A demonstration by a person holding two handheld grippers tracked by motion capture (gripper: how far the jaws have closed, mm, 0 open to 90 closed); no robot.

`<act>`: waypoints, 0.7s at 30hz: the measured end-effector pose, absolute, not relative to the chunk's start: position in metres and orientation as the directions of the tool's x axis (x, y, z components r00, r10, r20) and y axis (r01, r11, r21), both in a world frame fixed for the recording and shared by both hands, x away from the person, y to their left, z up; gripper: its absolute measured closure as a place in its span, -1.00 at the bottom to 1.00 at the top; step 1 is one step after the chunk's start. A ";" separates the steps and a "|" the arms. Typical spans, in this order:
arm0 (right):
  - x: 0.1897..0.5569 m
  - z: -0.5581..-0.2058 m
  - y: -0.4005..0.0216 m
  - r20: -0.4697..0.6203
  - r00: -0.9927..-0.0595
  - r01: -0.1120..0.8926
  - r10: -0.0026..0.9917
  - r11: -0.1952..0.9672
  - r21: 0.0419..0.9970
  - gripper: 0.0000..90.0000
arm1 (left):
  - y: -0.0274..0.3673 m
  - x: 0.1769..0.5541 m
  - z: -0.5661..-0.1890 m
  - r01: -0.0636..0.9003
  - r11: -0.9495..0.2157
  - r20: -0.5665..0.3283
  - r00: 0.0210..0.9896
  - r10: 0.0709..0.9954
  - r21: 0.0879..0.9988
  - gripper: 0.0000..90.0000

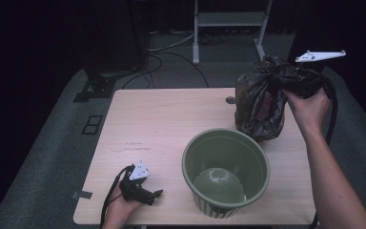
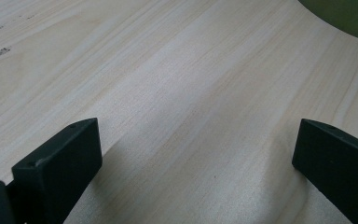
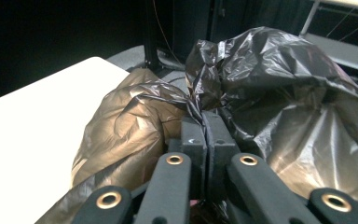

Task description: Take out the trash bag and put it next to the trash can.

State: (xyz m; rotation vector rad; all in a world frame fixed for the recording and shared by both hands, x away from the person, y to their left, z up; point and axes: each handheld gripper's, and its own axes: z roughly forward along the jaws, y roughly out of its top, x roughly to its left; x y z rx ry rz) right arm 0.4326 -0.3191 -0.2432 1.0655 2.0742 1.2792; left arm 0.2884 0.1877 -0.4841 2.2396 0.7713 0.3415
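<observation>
The right gripper [image 3: 206,122] pinches the black bag [image 1: 261,102] behind the green pot [image 1: 226,171]. The left gripper [image 2: 193,154] rests spread wide left of the pot

High view: fixed above the near edge, facing forward and down over the whole table [image 1: 162,119], floor beyond. Left gripper view: very low over the near-left tabletop [image 2: 177,93], facing right toward the green pot [image 1: 226,171] wall [image 2: 349,18]. Right gripper view: close against the black bag [image 3: 270,93] at far right [image 1: 262,102].
</observation>
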 end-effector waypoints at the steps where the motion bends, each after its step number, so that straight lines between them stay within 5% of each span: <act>1: 0.433 -0.243 -0.319 0.002 -0.583 0.366 0.812 0.261 0.893 0.89 | 0.188 0.288 -0.484 0.426 -0.552 0.012 0.785 0.620 0.717 -1.00; 6: 0.430 -0.240 -0.319 -0.011 -0.567 0.357 0.824 0.258 0.898 0.54 | 0.188 0.288 -0.484 0.426 -0.553 0.012 0.785 0.619 0.716 -1.00; 10: 0.422 -0.236 -0.322 -0.025 -0.537 0.364 0.843 0.259 0.895 -0.03 | 0.188 0.288 -0.484 0.426 -0.554 0.012 0.785 0.619 0.715 -1.00; 13: 0.417 -0.236 -0.324 -0.032 -0.522 0.361 0.852 0.255 0.897 -0.16 | 0.188 0.288 -0.484 0.426 -0.553 0.012 0.785 0.619 0.716 -1.00; 19: 0.404 -0.237 -0.332 -0.027 -0.466 0.376 0.885 0.226 0.899 -0.76 | 0.188 0.288 -0.484 0.426 -0.553 0.012 0.785 0.619 0.716 -1.00; 21: 0.396 -0.239 -0.335 -0.031 -0.451 0.366 0.892 0.216 0.905 -0.78 | 0.188 0.288 -0.484 0.425 -0.553 0.012 0.785 0.619 0.716 -1.00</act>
